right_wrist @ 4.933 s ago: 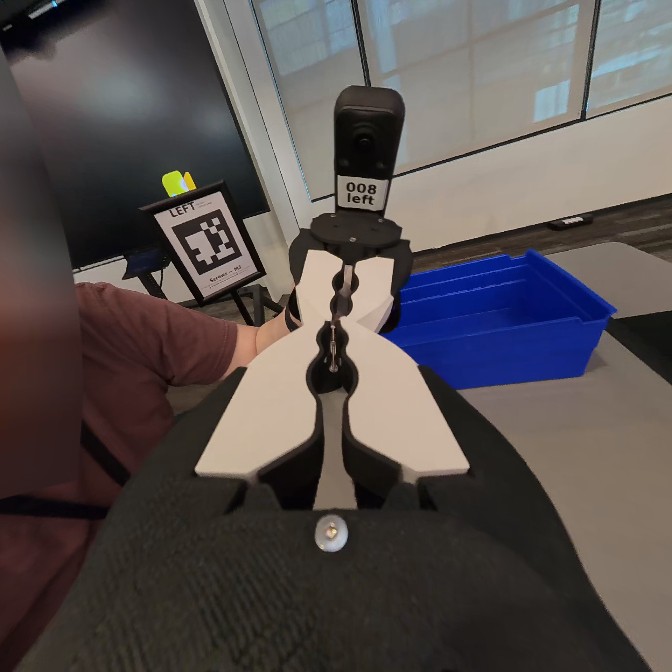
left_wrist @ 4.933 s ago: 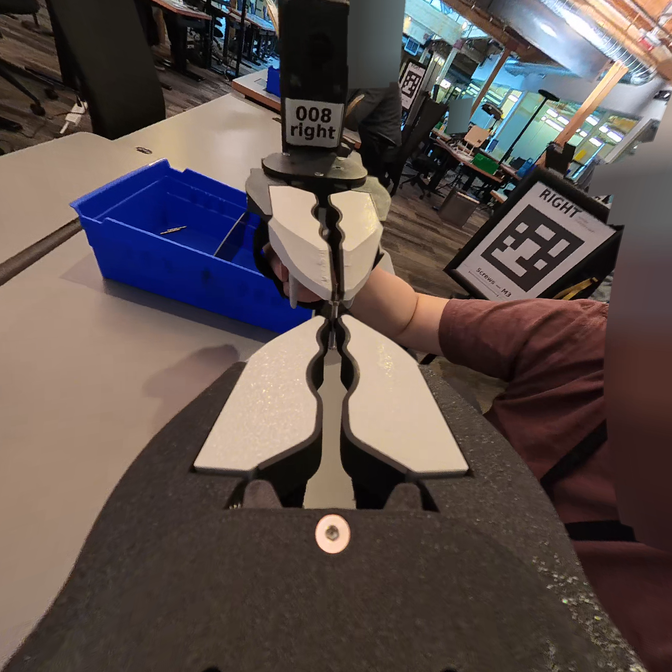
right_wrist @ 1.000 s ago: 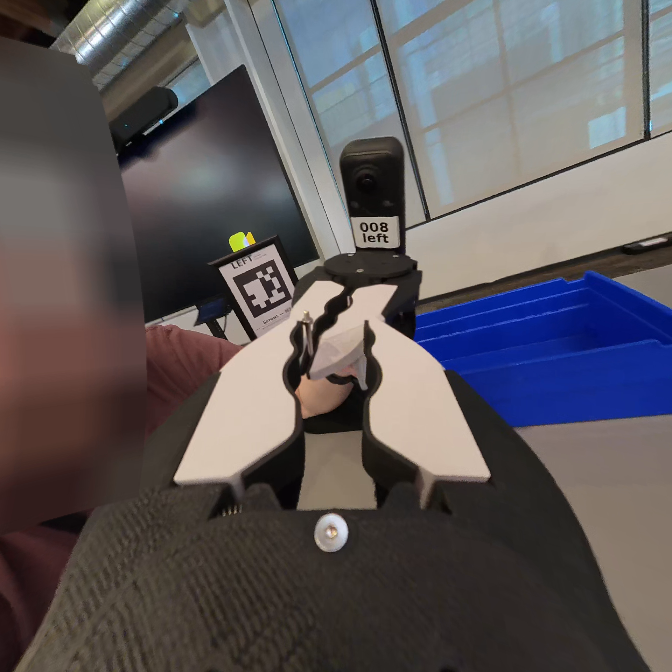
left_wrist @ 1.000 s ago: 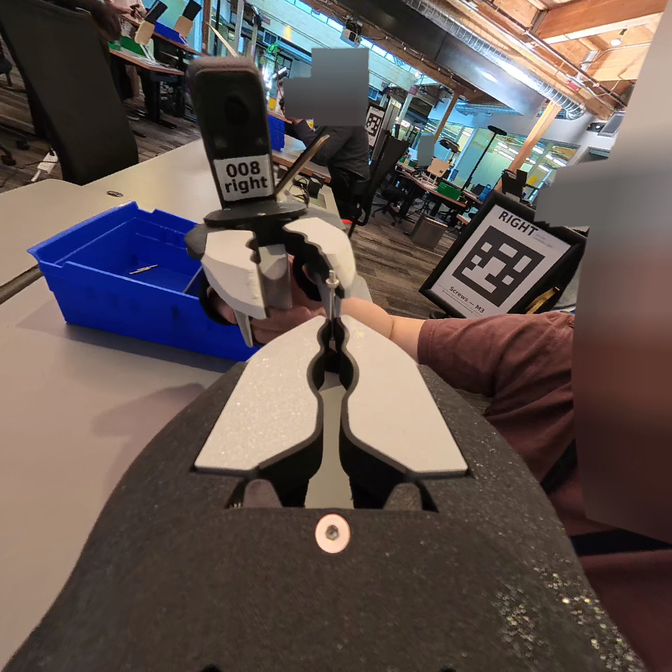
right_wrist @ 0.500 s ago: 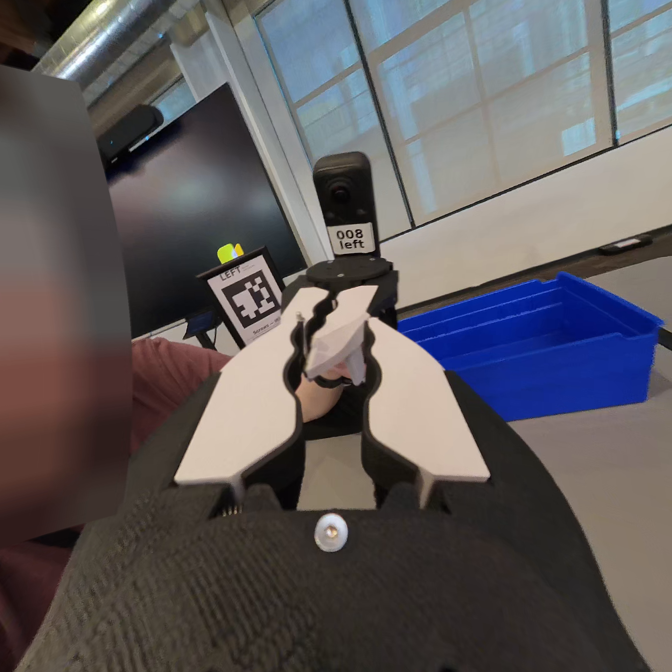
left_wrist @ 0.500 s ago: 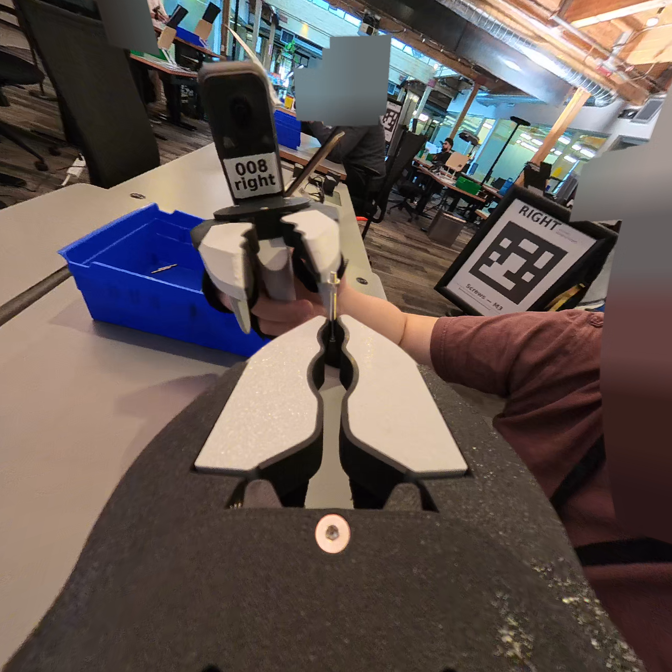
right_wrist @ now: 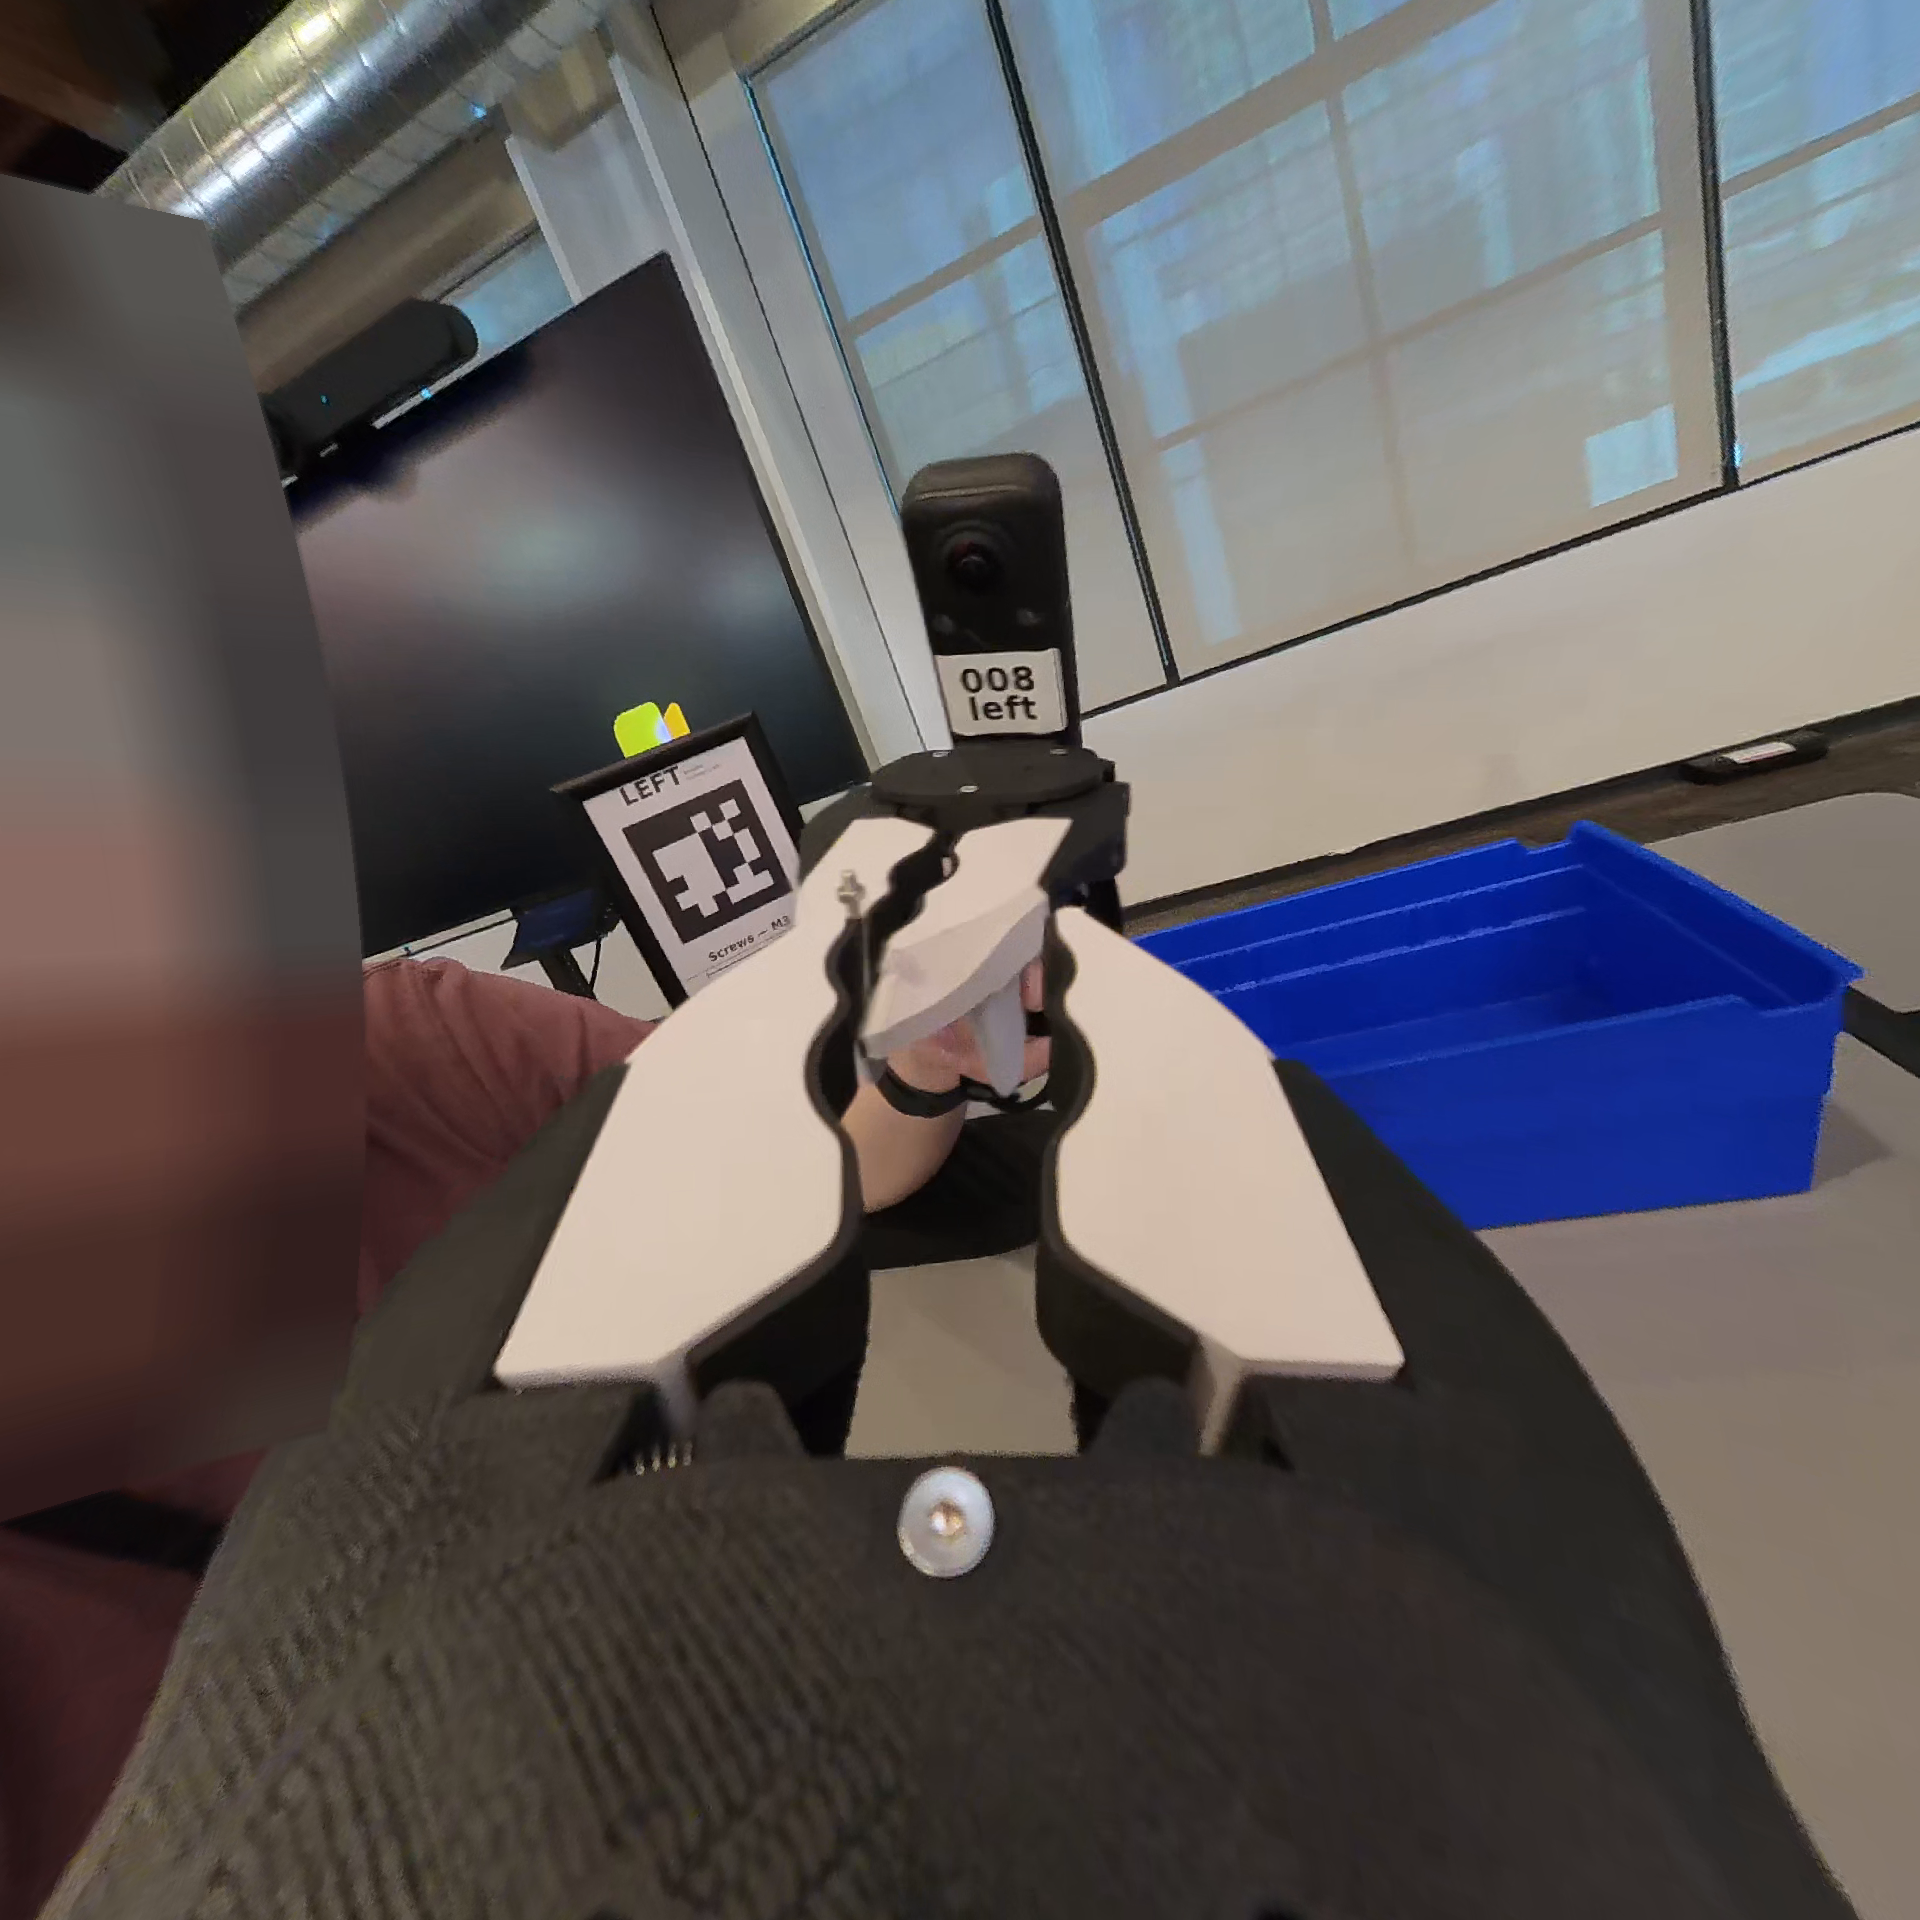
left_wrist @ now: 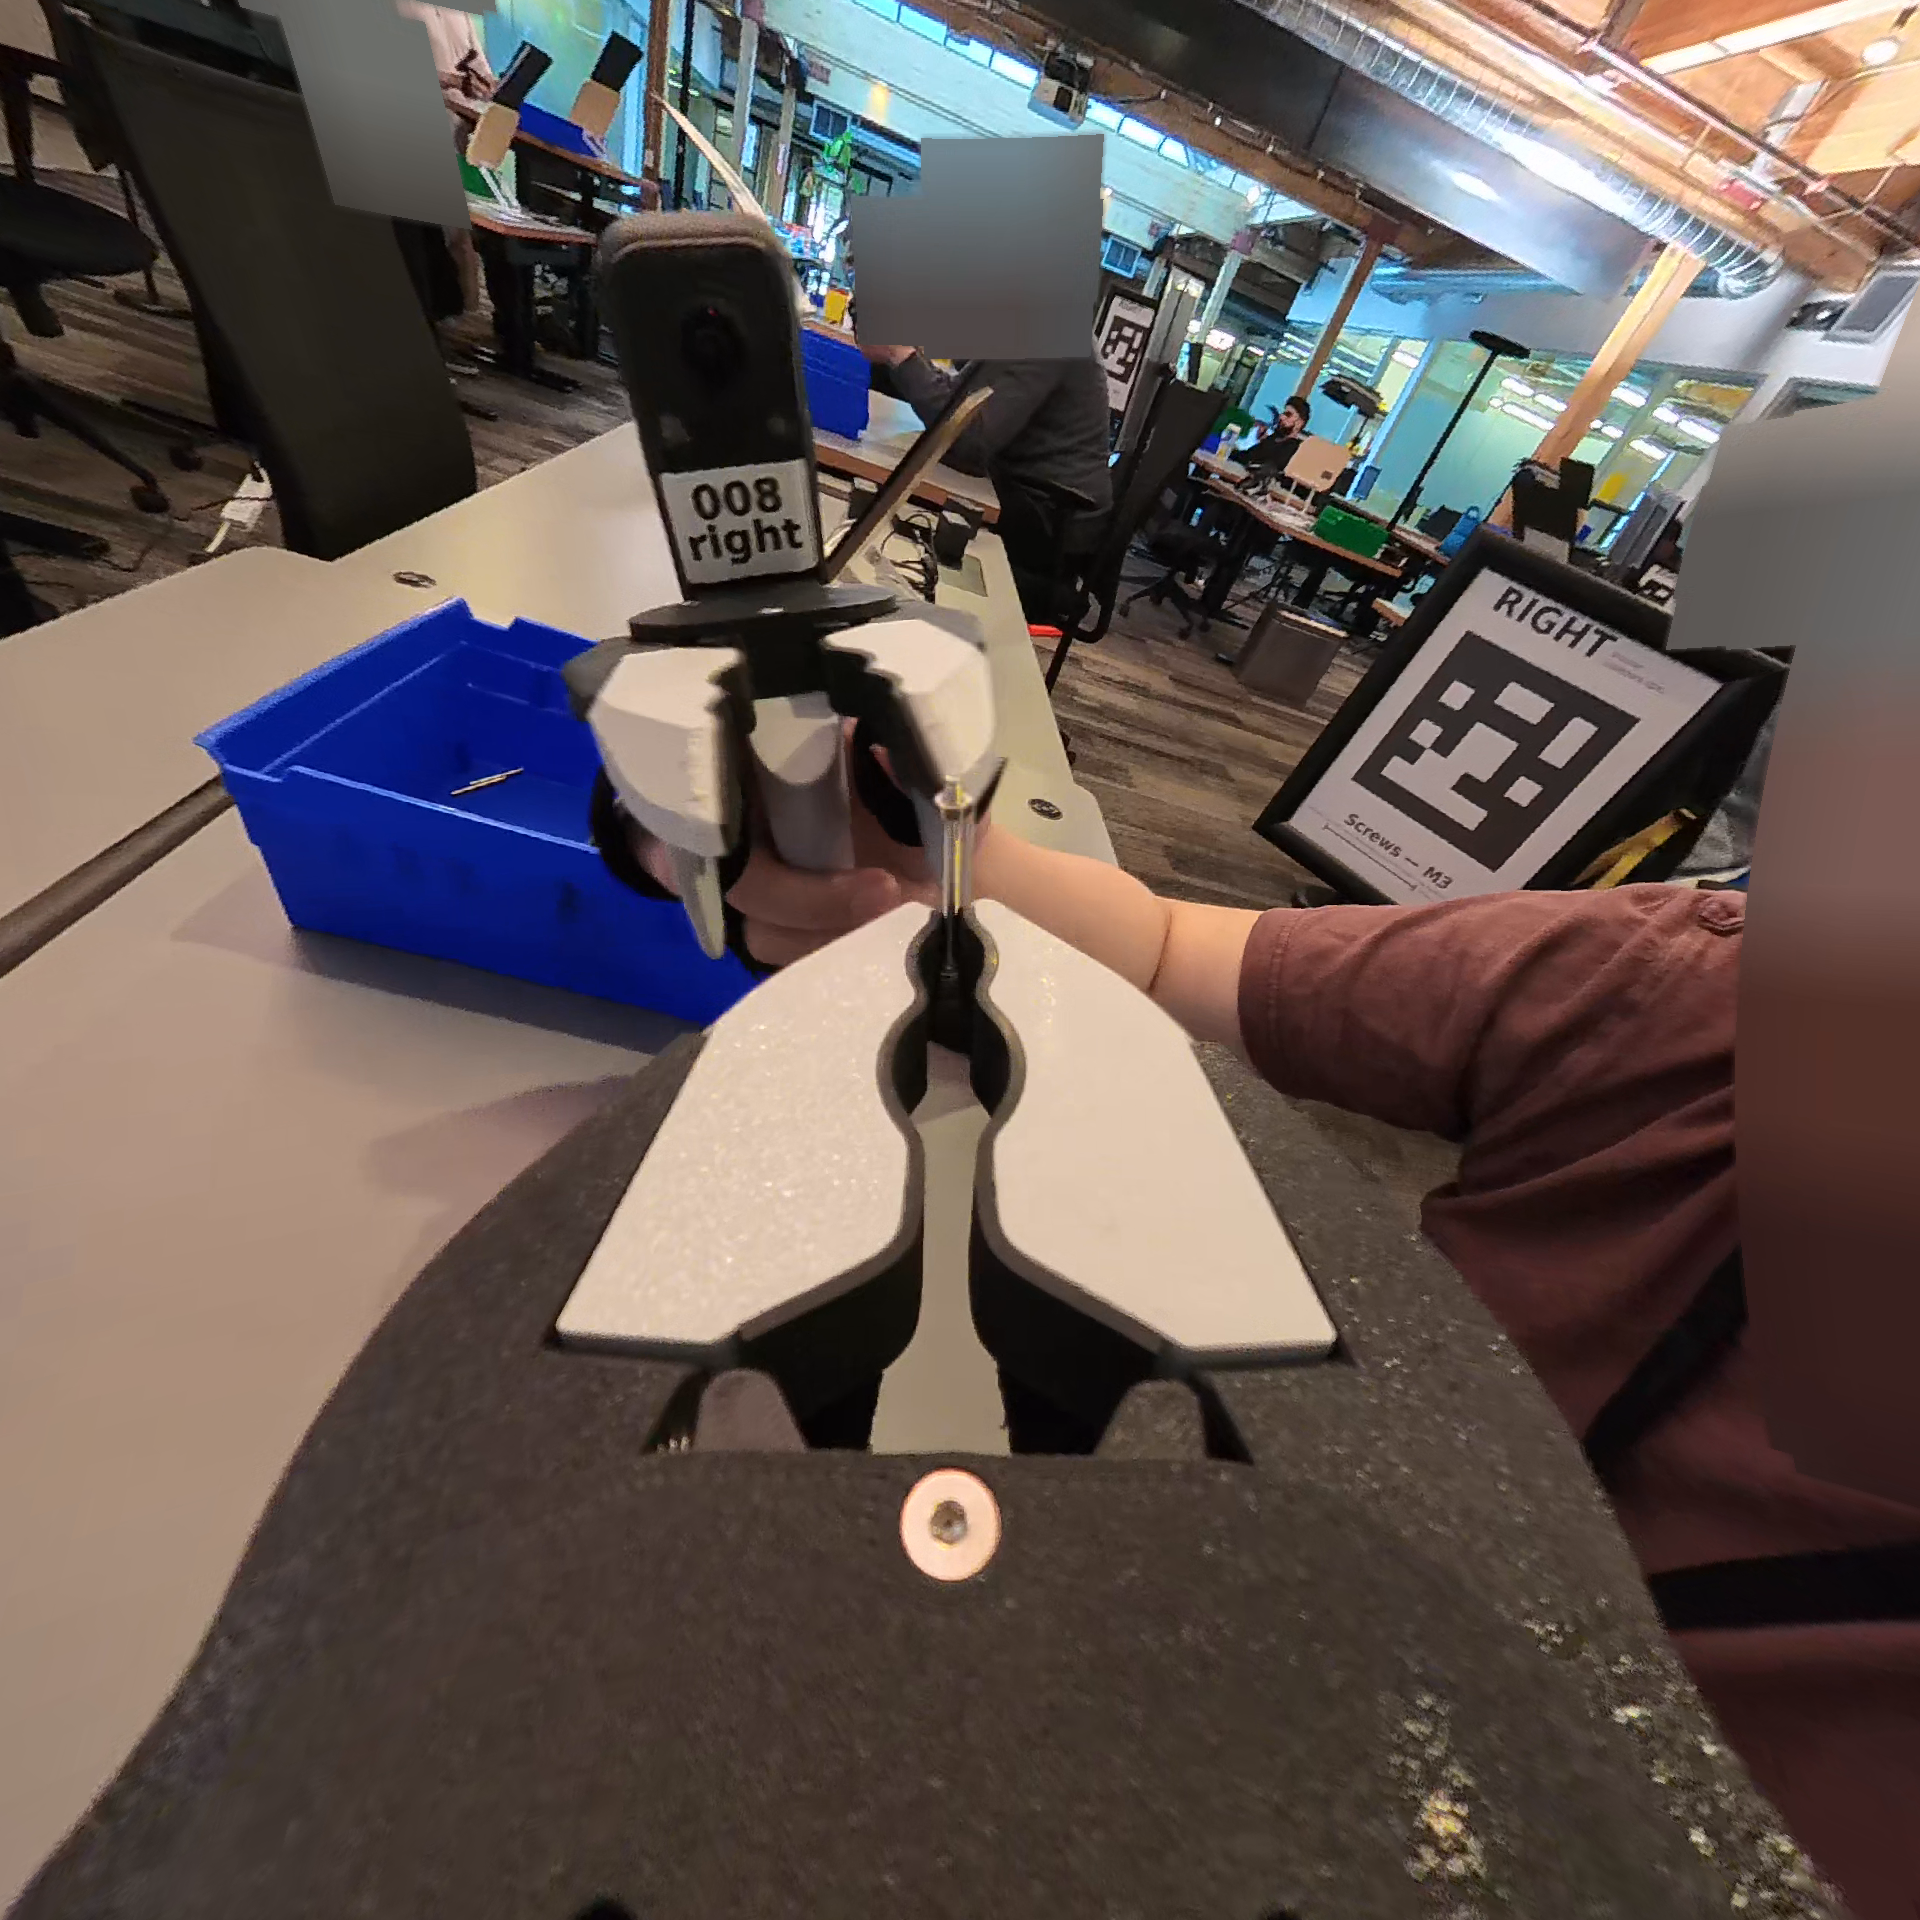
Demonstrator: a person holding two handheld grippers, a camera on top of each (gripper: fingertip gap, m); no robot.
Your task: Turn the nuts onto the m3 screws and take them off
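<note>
The left gripper [left_wrist: 951, 920] is pinched narrow on a thin silver screw [left_wrist: 950, 852], gripping it by the lower end of the shank at the very tips. The screw stands upright out of the tips, slim and bright, with a small wider piece at its top; whether that is the head alone or a nut on it is too small to tell. In the right wrist view the same screw [right_wrist: 854, 914] rises past the left finger of the right gripper [right_wrist: 951, 971], whose fingers stand apart with nothing between them.

From the left gripper's side, the right gripper [left_wrist: 831, 748] hangs just beyond and a little to the left of the screw tip, fingers spread and pointing back toward the camera, held in a hand [left_wrist: 821, 899]. The screw top lies close by its right-hand finger; whether they touch cannot be told.

Left of and beyond the left gripper sits a blue bin [left_wrist: 416, 862] on a grey table [left_wrist: 260, 1143], with one small brass-coloured screw [left_wrist: 486, 781] lying on the bin floor. The bin's near wall is just behind the right gripper. Bare table surface spreads to the left of both grippers. To the right, a maroon sleeve [left_wrist: 1507, 1018] and a framed marker sign [left_wrist: 1496, 748] close in
</note>
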